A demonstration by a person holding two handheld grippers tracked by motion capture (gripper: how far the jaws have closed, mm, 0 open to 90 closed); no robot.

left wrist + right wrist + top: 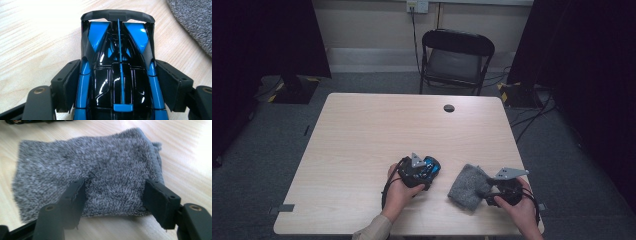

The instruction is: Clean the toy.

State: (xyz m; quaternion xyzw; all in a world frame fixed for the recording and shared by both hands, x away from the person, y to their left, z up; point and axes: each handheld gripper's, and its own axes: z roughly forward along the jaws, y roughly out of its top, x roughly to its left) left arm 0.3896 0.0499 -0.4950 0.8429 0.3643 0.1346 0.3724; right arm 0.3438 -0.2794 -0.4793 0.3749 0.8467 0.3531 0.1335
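Note:
A blue and black toy car rests on the wooden table, its rear wing pointing away in the left gripper view. My left gripper is shut on it, one pad against each flank; from above the car shows just beyond the left hand. To its right lies a folded grey fuzzy cloth. My right gripper is low over the near edge of the cloth, with its jaws set apart on either side of a strip of the pile. The cloth lies flat and is not pinched.
A black folding chair stands behind the far edge of the table. A dark cable hole sits near that edge. Both hands work close to the near edge, with bare tabletop to the left and beyond.

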